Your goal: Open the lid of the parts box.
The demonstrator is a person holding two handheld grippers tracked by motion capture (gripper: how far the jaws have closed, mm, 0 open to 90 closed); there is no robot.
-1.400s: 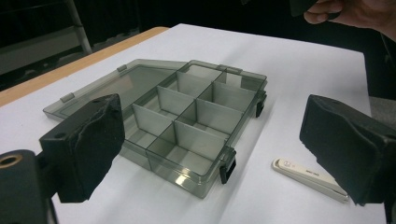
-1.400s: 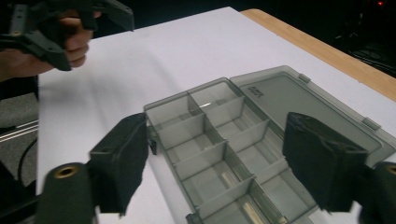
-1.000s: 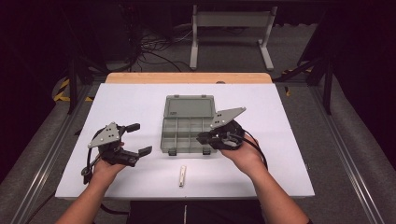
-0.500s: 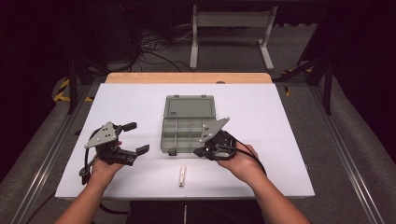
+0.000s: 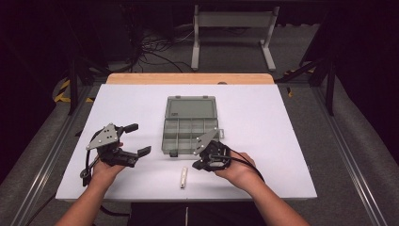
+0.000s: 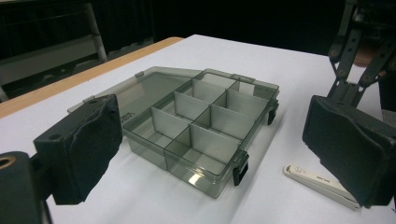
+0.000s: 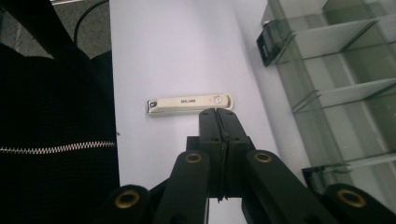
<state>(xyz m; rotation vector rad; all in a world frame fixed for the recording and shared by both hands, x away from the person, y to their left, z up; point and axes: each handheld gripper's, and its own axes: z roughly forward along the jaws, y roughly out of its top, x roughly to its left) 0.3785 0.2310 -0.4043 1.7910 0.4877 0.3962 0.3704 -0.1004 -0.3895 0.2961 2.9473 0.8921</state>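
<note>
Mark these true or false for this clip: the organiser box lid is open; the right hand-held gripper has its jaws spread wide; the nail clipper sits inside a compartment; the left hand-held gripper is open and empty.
1. The organiser box has its lid open. True: the lid lies flat behind the divided tray.
2. The right hand-held gripper has its jaws spread wide. False: its jaws are pressed together, tips close to the clipper.
3. The nail clipper sits inside a compartment. False: it lies on the white table, in front of the box.
4. The left hand-held gripper is open and empty. True: its jaws stand apart with nothing between them.
</note>
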